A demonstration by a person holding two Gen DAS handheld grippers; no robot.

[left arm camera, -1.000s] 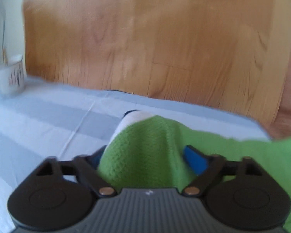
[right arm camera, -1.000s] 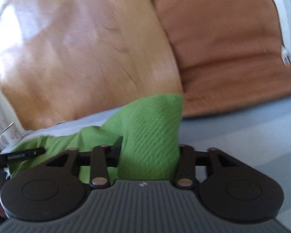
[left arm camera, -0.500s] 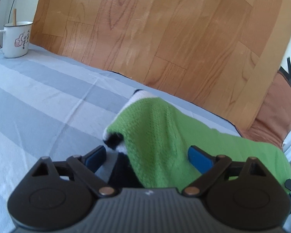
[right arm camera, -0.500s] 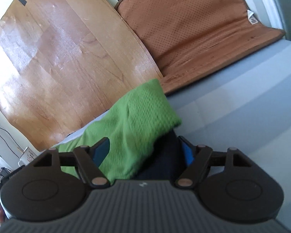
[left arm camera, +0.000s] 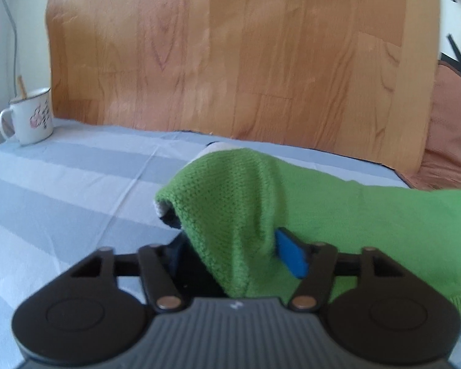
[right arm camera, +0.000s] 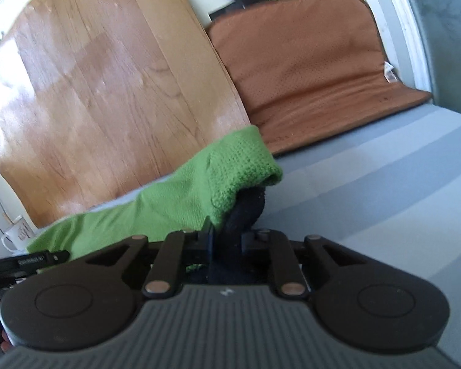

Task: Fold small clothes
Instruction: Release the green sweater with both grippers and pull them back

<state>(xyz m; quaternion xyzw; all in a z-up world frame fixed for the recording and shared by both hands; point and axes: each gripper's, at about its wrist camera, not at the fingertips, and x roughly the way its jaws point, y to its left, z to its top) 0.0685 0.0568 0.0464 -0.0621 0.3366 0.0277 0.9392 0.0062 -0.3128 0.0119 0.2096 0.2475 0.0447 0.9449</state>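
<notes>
Green knit garment [left arm camera: 239, 203] draped across the striped surface [left arm camera: 76, 184] near its far edge. Left gripper [left arm camera: 230, 249], jaws just closing, straddles one end, contact unclear; right gripper [right arm camera: 227, 240], just closed, clamps the garment's dark part. Mug [left arm camera: 30, 120] at far left corner.

- The left tool [left arm camera: 230, 252] has a grey ribbed body with a small white mark at its front edge.
- Two black round-lobed housings flank that body, each with a shallow circular recess.
- Black linkage bars run forward from brass-coloured rivets; a blue pad [left arm camera: 292, 256] faces its right finger.
- The right tool [right arm camera: 226, 246] is built alike: grey ribbed body, white mark, black lobes, four black bars, brass-coloured rivets.
- To its left, a black bar carries small white lettering, too blurred to read.
</notes>
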